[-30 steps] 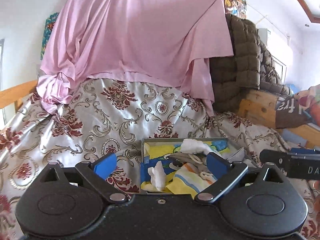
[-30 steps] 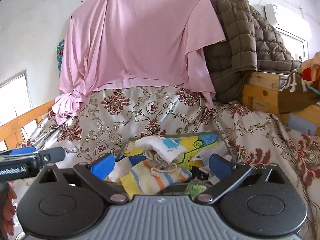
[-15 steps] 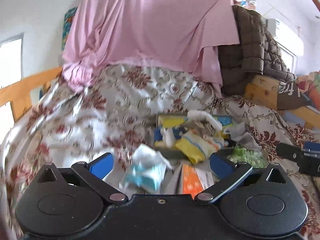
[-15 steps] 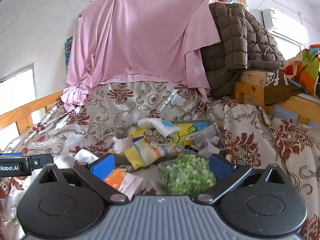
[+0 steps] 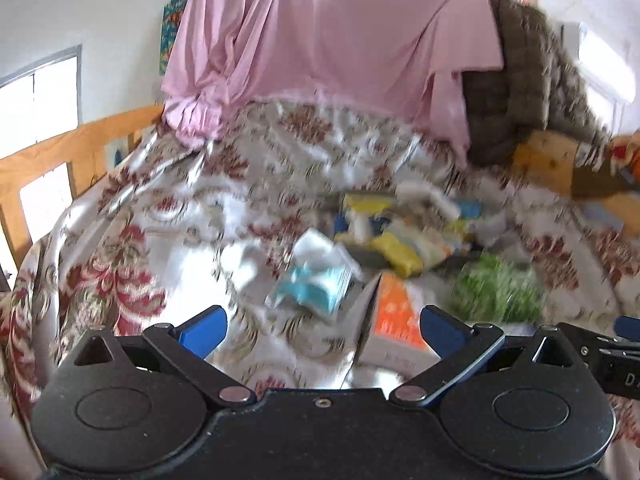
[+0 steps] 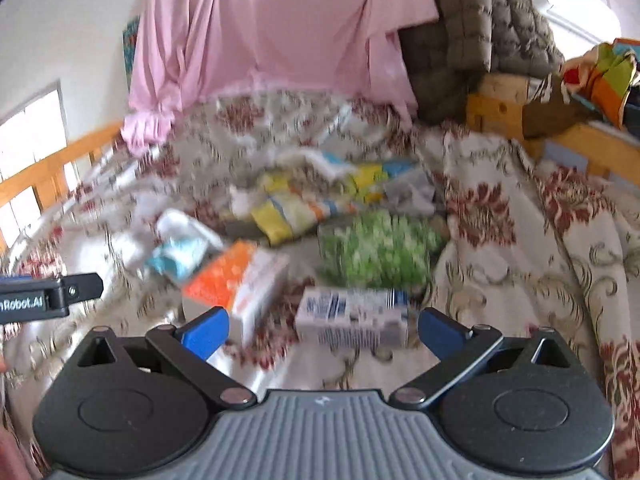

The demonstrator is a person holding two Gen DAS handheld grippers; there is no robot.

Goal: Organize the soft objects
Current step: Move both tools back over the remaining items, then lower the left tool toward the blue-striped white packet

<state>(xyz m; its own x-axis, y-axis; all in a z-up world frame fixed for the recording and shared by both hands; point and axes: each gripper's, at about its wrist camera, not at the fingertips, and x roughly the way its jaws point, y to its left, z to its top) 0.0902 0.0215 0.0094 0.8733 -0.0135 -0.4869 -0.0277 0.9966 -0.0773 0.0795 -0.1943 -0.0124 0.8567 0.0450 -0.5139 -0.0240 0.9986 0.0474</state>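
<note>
Both views are motion-blurred, and the left claw (image 5: 322, 328) and right claw (image 6: 323, 329) hang spread wide and empty over a floral bed (image 6: 520, 216). From left to right near its middle lie a light blue-and-white soft pack (image 6: 182, 246), an orange-and-white box (image 6: 240, 280), a blue-printed white pack (image 6: 354, 316) and a green-speckled bag (image 6: 376, 246), with a heap of cloths (image 6: 296, 208) beyond. All look light and yielding, best pinched mid-body; only "nRobot.AI" on the left tool is legible.
</note>
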